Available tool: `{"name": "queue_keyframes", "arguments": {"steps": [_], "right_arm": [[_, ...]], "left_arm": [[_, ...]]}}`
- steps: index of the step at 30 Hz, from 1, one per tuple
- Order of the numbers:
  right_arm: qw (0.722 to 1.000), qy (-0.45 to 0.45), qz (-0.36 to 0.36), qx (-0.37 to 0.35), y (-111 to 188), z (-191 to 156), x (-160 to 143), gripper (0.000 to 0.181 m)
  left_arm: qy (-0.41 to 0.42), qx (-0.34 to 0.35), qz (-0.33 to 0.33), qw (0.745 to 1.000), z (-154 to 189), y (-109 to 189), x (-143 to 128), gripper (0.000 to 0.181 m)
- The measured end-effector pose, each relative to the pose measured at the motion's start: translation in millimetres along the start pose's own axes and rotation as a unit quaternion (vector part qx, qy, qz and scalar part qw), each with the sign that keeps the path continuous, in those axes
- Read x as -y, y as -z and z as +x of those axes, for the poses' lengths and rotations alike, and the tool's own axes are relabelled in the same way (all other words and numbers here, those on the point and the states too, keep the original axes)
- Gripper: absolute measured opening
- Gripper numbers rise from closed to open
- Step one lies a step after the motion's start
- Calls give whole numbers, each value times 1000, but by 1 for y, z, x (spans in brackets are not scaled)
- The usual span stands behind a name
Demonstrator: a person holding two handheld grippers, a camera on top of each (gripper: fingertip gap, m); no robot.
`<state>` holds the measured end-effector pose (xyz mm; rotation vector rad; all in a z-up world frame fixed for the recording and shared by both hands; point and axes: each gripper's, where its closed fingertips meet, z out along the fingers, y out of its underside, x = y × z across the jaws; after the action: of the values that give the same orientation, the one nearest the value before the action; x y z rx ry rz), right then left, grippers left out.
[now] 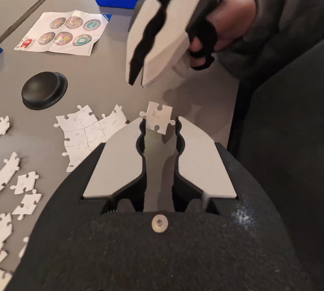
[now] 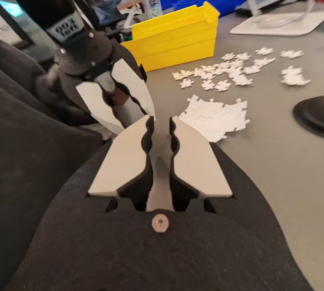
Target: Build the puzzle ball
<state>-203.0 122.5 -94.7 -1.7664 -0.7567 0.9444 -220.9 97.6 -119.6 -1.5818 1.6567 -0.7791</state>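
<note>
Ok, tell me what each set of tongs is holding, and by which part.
Nothing is gripped. The left tongs are open, with a loose puzzle piece at their tips but not clamped. The right tongs are empty.

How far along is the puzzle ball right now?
Early. Done: one joined patch of white pieces lies flat on the grey table. In hand: nothing; a single piece lies just past the left gripper, jaws open. The right gripper is open too. Left: many loose pieces, and no ball shape.
</note>
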Motion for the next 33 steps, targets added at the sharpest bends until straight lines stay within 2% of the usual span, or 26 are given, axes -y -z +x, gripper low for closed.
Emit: {"name": "queue_keyframes", "arguments": {"steps": [2, 5, 9, 10, 12, 15, 17, 20, 23, 27, 29, 33], "right_arm": [[997, -68, -18, 42, 1, -4, -6, 16], [981, -148, -81, 98, -1, -15, -25, 18], [973, -144, -147, 101, -4, -21, -47, 11], [971, -142, -156, 112, -5, -26, -49, 5], [971, -137, -167, 101, -6, -25, -53, 5], [973, -152, -150, 84, -7, -17, -50, 2], [976, -178, -105, 64, -7, -8, -38, 2], [978, -197, -7, 62, -3, -2, -8, 2], [984, -165, 55, 45, -1, -2, 13, 2], [985, -140, 93, 47, -5, -13, 25, 2], [984, -137, 99, 51, -7, -15, 26, 2], [985, -136, 86, 62, -9, -18, 22, 2]], "left_arm": [[-37, 3, -17, 999, 6, -3, -4, 32], [-89, 11, -35, 995, 12, -8, -10, 32], [-116, 11, -47, 992, 19, -12, -12, 32], [-120, 14, -50, 991, 18, -13, -13, 32], [-122, 16, -53, 991, 18, -13, -15, 32], [-102, 48, -49, 992, 4, -12, -14, 22], [-43, 85, -34, 995, -18, -5, -12, 16], [114, 8, 31, 993, -24, 4, 0, 25], [213, -92, 100, 968, -16, 12, 18, 24], [244, -142, 139, 949, -9, 15, 30, 20], [246, -138, 138, 949, -10, 14, 29, 3], [252, -132, 133, 949, -15, 18, 26, 1]]}}
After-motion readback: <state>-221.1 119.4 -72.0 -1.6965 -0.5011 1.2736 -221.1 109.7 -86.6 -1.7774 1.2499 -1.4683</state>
